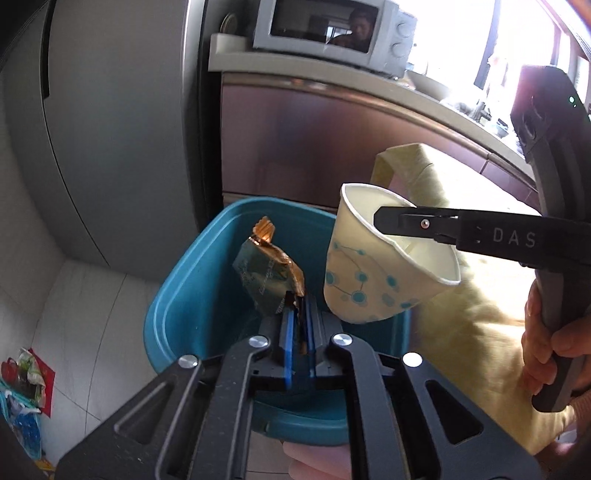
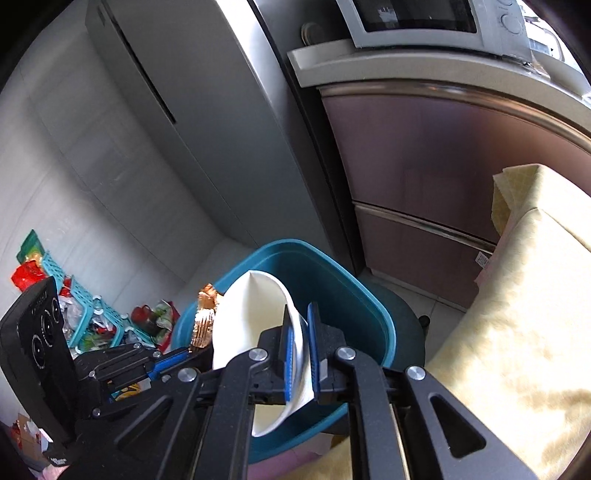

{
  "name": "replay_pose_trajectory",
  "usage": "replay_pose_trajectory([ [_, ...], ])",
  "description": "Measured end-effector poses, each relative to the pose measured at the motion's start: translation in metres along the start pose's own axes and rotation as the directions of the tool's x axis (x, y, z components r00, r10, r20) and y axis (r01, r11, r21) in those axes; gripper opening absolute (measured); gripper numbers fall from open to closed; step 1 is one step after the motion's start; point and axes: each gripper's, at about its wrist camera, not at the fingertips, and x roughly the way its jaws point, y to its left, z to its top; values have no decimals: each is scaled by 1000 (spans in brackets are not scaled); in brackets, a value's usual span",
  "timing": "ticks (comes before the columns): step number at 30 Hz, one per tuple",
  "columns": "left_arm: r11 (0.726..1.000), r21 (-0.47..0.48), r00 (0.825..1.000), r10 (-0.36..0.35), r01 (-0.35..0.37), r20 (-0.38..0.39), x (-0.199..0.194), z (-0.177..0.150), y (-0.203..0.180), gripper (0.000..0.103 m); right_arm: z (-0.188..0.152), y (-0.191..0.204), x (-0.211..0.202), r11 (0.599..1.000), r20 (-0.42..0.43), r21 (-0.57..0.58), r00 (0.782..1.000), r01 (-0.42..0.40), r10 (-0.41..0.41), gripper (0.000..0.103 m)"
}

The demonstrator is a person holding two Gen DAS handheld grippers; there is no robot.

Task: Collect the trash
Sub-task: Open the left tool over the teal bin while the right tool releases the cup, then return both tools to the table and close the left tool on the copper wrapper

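Trash is held over the blue bin point(image 1: 177, 295) so it can fall in. The left gripper point(image 1: 297, 325) pinches a shiny snack wrapper point(image 1: 266, 273) by one corner. The right gripper point(image 2: 299, 354) squeezes the paper cup point(image 2: 247, 317) by its rim, tipped sideways. Behind the bin stand a grey fridge point(image 1: 110, 129) and a microwave point(image 1: 332, 29).

The left gripper point(image 1: 300, 314) is pitched downward, its blue pads nearly together, clamped on a wrapper point(image 1: 269, 275). The right gripper point(image 2: 301, 339) is likewise angled down, its pads pinched on the wall of a cup point(image 2: 255, 325). In the left view, the right gripper's handle is gripped by a hand point(image 1: 554, 343)
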Motion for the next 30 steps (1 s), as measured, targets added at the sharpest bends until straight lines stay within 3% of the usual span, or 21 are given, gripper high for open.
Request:
replay_pose_trajectory([
  [3,1000,-20,1000,-6,6,-22,11,0,5,10,4,-1,10,1000,-14,12,1000,7,-7,9],
  [6,999,-33,999,-16,15,-30,19,-2,8,21,4,0,10,1000,-8,10,1000,4,-4,9],
  [8,999,-34,1000,1,-2,-26,19,-1,7,36,2,-2,5,1000,2,11,1000,-5,5,10],
  [10,999,-38,1000,12,-13,-13,17,-1,6,39,1,-5,-5,1000,18,17,1000,-19,19,15],
  [15,1000,7,997,5,-6,79,-15,3,-14,48,-12,-11,-50,999,82,-2,995,-52,52,28],
  [19,994,84,983,-81,68,164,-49,4,-51,62,-34,-18,-103,998,161,-41,985,-50,56,41],
  [24,954,218,951,-247,205,186,-74,-2,-112,69,-76,-40,-170,1000,247,-15,969,-17,20,46],
  [30,867,360,913,-398,344,88,-69,-15,-196,71,-135,-85,-238,991,317,120,943,65,-100,46],
])
